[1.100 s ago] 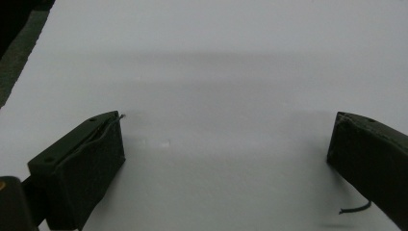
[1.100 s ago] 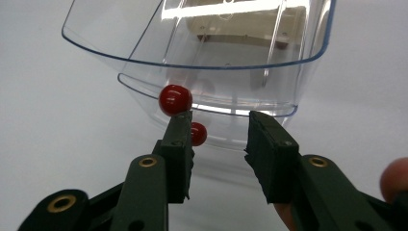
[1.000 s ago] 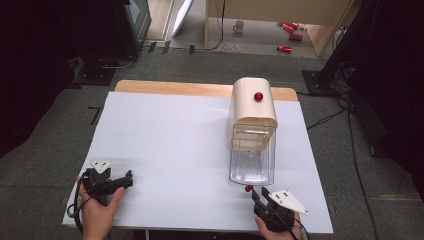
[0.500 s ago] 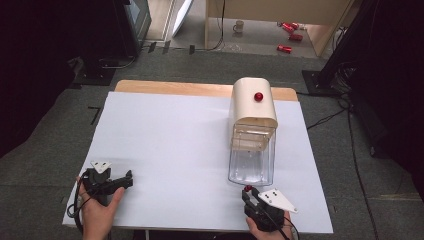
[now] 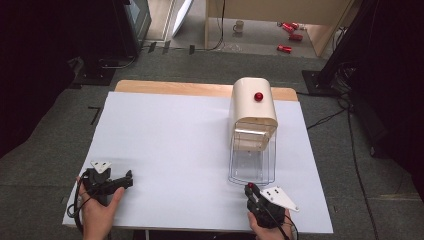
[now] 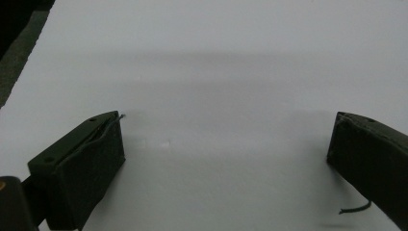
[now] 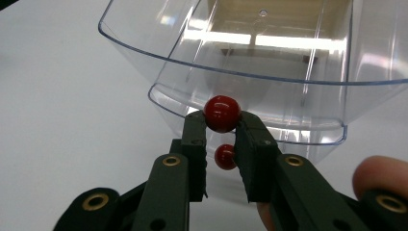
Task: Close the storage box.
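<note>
A clear drawer, drawn out of the cream cabinet right of centre in the high view, is being gripped: its red knob is pinched by the right gripper, whose jaws have just been closing. A straight push or pull comes next, judging by the grip. The left gripper, lower left, lies spread and empty. The lower red ball, likely a reflection, is hard to make out.

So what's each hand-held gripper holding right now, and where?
The right hand-held gripper pinches the clear drawer's red knob by its sides. The left holds nothing.
</note>
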`<action>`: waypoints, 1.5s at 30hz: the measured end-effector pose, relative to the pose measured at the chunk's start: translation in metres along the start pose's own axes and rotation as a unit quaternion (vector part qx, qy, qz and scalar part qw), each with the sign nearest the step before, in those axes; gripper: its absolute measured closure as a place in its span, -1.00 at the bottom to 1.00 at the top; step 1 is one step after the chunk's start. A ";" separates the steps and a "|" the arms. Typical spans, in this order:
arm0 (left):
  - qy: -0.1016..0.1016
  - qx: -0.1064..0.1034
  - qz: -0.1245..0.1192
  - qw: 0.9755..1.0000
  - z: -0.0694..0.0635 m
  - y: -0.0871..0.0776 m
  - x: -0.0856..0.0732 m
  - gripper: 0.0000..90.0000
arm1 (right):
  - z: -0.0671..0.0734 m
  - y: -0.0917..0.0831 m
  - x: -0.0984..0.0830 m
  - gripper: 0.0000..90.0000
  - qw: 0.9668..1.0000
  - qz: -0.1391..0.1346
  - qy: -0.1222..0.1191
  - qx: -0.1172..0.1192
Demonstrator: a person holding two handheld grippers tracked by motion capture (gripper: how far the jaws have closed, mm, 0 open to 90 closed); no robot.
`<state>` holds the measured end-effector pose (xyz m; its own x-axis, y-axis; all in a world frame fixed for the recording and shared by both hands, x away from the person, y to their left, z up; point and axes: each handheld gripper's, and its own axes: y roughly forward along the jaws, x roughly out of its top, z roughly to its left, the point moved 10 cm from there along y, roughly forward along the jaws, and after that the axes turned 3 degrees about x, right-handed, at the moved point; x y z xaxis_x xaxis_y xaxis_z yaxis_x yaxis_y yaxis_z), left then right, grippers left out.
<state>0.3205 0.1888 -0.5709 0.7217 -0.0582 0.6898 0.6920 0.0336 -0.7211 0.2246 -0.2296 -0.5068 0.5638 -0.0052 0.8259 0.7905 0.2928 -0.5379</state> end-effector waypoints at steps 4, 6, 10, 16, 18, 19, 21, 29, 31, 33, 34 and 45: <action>-0.001 0.000 0.000 1.000 0.000 0.000 0.000 -1.00 | 0.001 -0.001 0.002 0.68 1.000 0.000 -0.002 0.002; -0.001 0.000 -0.001 1.000 0.000 0.000 0.000 -1.00 | 0.000 -0.002 0.005 0.69 1.000 -0.002 -0.003 0.002; 0.000 0.000 0.000 1.000 0.000 0.000 0.000 -1.00 | -0.001 -0.004 0.012 0.69 1.000 -0.007 -0.003 0.000; 0.000 0.000 0.000 1.000 0.000 0.000 0.000 -1.00 | -0.003 -0.004 0.023 0.69 1.000 -0.014 -0.005 -0.005; 0.000 0.000 0.000 1.000 0.000 0.000 0.000 -1.00 | -0.004 -0.003 0.026 0.69 1.000 -0.015 -0.005 -0.008; 0.000 0.000 0.000 1.000 0.000 0.000 0.000 -1.00 | -0.004 -0.003 0.027 0.69 1.000 -0.014 -0.007 -0.010; 0.000 0.000 0.000 1.000 0.000 0.000 0.000 -1.00 | -0.005 -0.001 0.031 0.69 1.000 -0.013 -0.006 -0.011; 0.000 0.000 0.000 1.000 0.000 0.000 0.000 -1.00 | -0.006 0.004 0.048 0.70 1.000 -0.023 -0.007 -0.011; 0.000 0.000 0.000 1.000 0.000 0.000 0.000 -1.00 | -0.006 0.005 0.053 0.70 1.000 -0.026 -0.007 -0.012; -0.001 0.000 -0.001 1.000 0.000 0.000 0.000 -1.00 | -0.008 0.007 0.057 0.70 0.999 -0.028 -0.007 -0.015; -0.001 0.000 0.000 1.000 0.000 0.000 0.000 -1.00 | -0.009 0.008 0.061 0.70 0.999 -0.030 -0.006 -0.016; -0.001 0.000 -0.001 1.000 0.000 0.000 0.000 -1.00 | -0.019 0.025 0.081 0.71 0.999 -0.034 -0.010 -0.028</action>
<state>0.3206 0.1888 -0.5709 0.7209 -0.0566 0.6907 0.6928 0.0336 -0.7203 0.2946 -0.2412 -0.4562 0.5039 -0.0042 0.8637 0.8394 0.2382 -0.4886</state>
